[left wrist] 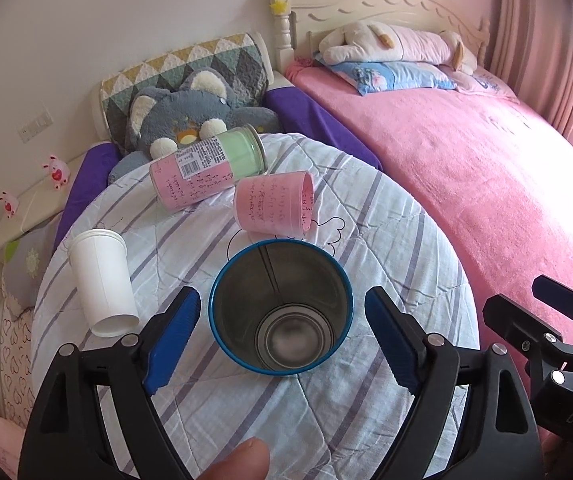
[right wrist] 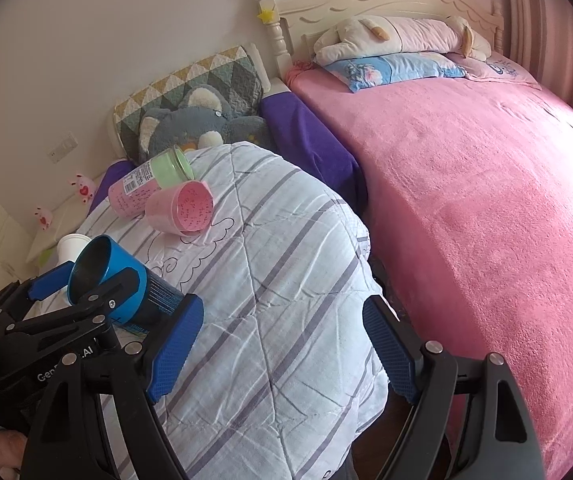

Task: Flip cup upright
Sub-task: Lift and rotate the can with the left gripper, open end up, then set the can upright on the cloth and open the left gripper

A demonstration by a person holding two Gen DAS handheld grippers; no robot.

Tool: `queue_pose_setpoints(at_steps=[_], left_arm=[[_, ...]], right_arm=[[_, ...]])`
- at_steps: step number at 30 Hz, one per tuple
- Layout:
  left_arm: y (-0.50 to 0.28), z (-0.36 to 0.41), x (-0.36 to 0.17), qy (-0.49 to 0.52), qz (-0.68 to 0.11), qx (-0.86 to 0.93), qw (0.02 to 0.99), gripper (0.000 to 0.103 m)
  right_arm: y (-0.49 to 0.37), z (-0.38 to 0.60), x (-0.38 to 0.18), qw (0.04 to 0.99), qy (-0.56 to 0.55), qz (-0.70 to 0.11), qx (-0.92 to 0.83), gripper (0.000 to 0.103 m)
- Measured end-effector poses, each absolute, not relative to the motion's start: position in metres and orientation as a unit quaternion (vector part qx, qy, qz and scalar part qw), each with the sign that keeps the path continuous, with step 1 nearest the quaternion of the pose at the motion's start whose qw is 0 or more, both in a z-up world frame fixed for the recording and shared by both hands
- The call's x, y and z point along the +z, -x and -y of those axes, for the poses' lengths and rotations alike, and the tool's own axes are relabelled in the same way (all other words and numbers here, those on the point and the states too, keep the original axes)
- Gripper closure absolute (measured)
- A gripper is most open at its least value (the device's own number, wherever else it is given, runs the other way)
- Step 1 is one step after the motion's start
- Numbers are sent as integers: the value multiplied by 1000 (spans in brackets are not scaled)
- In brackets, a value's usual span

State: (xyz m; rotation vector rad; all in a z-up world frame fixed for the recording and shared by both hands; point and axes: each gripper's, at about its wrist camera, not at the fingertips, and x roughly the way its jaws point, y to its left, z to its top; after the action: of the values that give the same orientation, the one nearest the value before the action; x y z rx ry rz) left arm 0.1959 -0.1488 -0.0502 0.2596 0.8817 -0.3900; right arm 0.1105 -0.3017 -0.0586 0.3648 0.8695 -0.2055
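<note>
the left gripper (left wrist: 282, 332) spreads its blue pads (left wrist: 172, 340) wide on either side of a blue cup (left wrist: 281, 312), without touching it. the cup lies tilted on a striped quilt (left wrist: 386, 240), its steel-lined mouth facing the left wrist camera. seen from the right wrist, the cup (right wrist: 114, 276) sits between the left gripper's fingers, mouth raised toward the far wall. the right gripper (right wrist: 282, 344) hangs over the quilt (right wrist: 286, 280) with jaws apart and nothing between them. beyond the blue cup, a pink cup (left wrist: 274, 204) and a pink-and-green jar (left wrist: 208, 168) lie on their sides, touching. a white paper cup (left wrist: 102, 280) lies to the left. a grey plush toy (left wrist: 194, 116) rests against a patterned pillow (left wrist: 190, 64). a pink bed (left wrist: 466, 168) fills the right.
</note>
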Motion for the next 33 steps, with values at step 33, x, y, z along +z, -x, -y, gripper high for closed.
queue_pose_setpoints(at_steps=[33], left_arm=[[-67, -2, 2, -70, -358, -57, 929, 0]], right_arm=[[-29, 174, -20, 921, -66, -380, -51, 20]])
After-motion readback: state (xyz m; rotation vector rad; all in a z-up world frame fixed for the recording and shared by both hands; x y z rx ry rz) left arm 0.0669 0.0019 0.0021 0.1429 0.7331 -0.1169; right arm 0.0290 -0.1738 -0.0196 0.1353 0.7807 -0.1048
